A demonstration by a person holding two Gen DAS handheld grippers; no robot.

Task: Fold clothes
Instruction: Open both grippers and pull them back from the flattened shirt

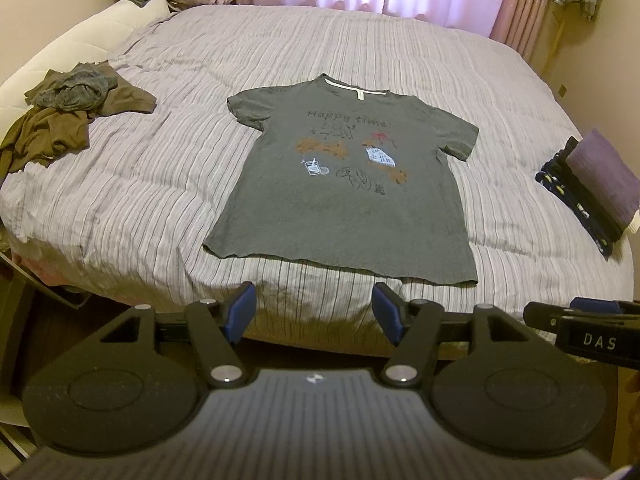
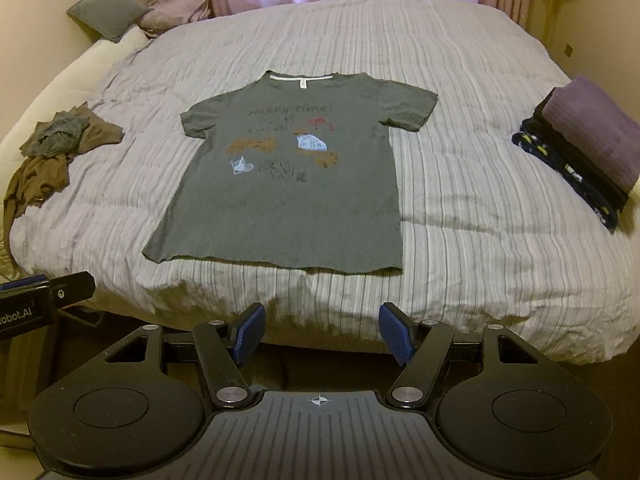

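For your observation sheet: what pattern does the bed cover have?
Thin dark stripes on pale lilac-white bed cover, clearest in the right wrist view.

Both grippers (image 1: 312, 312) (image 2: 322, 330) agape (empty)

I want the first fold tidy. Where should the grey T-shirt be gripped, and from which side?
Probably at the two hem corners of the grey T-shirt: it lies flat, print up, hem nearest the bed's front edge. Bring the left tool and right tool, both open and empty, in from that near side, one per corner.
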